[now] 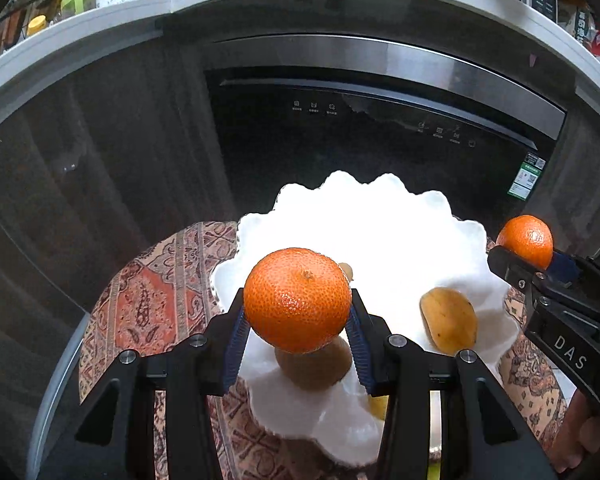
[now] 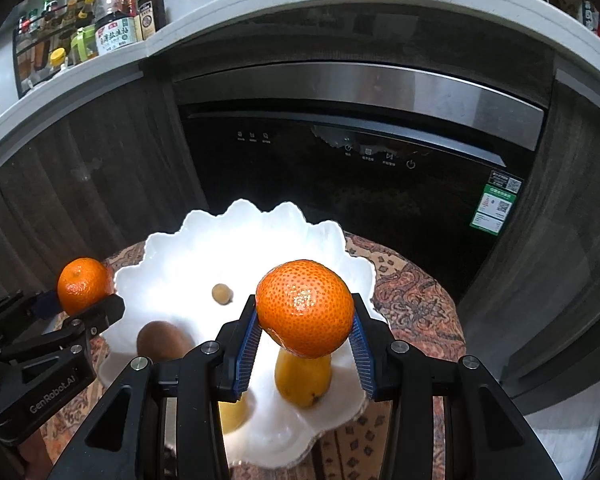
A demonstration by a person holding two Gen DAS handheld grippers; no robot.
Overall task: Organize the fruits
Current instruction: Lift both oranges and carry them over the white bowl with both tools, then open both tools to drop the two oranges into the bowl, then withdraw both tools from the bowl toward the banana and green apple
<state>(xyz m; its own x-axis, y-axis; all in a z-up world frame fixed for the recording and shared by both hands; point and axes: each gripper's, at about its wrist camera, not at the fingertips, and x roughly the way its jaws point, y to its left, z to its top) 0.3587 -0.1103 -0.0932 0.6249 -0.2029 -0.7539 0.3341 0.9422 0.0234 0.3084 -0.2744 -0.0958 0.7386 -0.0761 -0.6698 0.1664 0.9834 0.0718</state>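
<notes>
My left gripper (image 1: 298,312) is shut on an orange mandarin (image 1: 298,300) and holds it above the near side of a white scalloped plate (image 1: 380,216). My right gripper (image 2: 305,320) is shut on a second mandarin (image 2: 306,308), held above the same plate (image 2: 204,236). Each gripper shows in the other's view: the right one with its mandarin (image 1: 526,240) at the plate's right edge, the left one with its mandarin (image 2: 85,285) at the plate's left edge. On the plate lie a brown kiwi (image 2: 162,340), a yellow-orange fruit (image 2: 304,380), a small tan fruit (image 2: 222,293) and a yellow fruit (image 2: 232,414) partly hidden by my fingers.
The plate sits on a small round table with a patterned cloth (image 1: 148,292). Directly behind stands a black built-in appliance (image 1: 380,132) under a grey countertop (image 1: 100,36). Bottles and jars (image 2: 112,28) stand on the counter at the upper left.
</notes>
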